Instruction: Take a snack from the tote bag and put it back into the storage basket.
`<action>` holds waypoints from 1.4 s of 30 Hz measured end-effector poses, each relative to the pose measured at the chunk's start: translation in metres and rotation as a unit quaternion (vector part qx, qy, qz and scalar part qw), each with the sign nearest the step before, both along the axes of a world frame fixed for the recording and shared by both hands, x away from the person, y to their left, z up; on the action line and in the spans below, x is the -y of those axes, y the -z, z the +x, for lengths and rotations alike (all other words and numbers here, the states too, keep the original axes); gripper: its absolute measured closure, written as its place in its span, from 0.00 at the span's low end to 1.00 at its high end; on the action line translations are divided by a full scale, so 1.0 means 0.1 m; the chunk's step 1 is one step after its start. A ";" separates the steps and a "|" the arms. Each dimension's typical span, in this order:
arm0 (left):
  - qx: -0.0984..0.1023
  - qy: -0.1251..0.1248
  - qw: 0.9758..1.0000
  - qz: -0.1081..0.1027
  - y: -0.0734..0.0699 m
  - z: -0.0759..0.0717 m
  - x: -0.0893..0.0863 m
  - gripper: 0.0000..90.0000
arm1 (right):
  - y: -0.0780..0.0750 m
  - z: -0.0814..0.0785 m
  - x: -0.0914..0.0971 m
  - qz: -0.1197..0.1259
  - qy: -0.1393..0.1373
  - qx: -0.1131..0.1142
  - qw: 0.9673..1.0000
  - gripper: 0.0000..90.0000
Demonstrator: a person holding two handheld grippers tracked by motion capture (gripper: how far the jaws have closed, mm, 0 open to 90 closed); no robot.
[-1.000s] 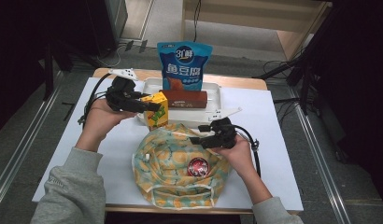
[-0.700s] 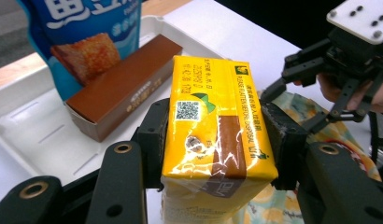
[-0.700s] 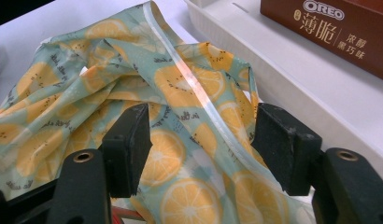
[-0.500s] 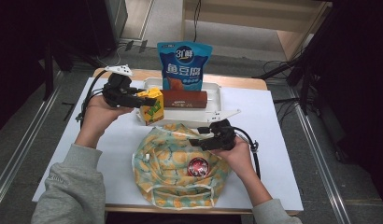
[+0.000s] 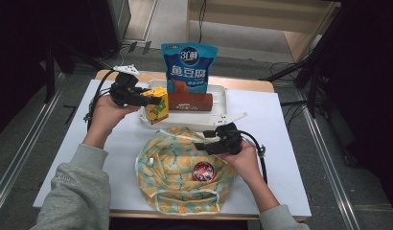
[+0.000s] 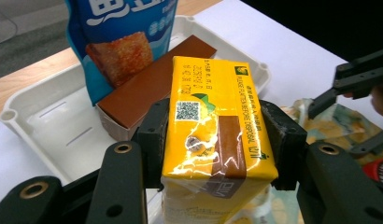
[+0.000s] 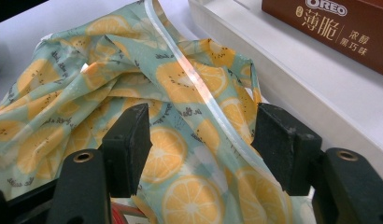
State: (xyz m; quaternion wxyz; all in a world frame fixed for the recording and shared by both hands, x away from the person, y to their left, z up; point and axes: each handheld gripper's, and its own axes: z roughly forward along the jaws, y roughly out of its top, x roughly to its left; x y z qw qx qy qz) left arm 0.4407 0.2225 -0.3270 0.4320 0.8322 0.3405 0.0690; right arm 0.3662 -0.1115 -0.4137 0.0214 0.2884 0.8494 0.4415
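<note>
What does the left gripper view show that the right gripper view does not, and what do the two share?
Left gripper view alone: a yellow drink carton clamped between the left gripper jaws, the blue snack pouch standing in the tray, and the right gripper farther off.

Right gripper view alone: the right gripper's jaws standing apart over the cloth, pressing on nothing, and the bag's clear plastic edging.

Both: the white tray, the brown Oreo box lying in it, and the orange-print bag.

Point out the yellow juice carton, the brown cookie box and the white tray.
yellow juice carton (image 6: 213,121), left gripper view, top face.
brown cookie box (image 5: 190,101), high view, front face.
white tray (image 6: 45,123), left gripper view, bare floor.
</note>
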 end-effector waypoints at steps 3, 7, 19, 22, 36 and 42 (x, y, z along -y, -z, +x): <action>0.001 0.002 1.000 -0.006 0.04 0.05 -0.02 0.57 | 0.00 0.00 0.00 0.000 0.000 -0.002 1.000 0.42; 0.005 -0.006 1.000 0.004 0.10 0.10 -0.02 0.57 | 0.00 0.00 0.00 0.000 0.000 -0.001 1.000 0.42; 0.017 -0.027 0.999 0.011 0.25 0.25 -0.06 0.57 | 0.01 -0.01 -0.01 -0.001 0.001 -0.001 1.000 0.42; 0.016 -0.029 0.999 0.014 0.29 0.28 -0.05 0.57 | 0.02 0.00 -0.01 -0.001 0.001 -0.001 1.000 0.42; 0.015 -0.028 0.999 0.026 0.45 0.36 -0.02 0.57 | 0.03 -0.01 0.00 -0.004 0.002 -0.003 1.000 0.42; 0.004 -0.028 0.999 0.027 0.53 0.39 -0.02 0.57 | 0.03 -0.02 0.00 -0.005 0.001 -0.003 1.000 0.41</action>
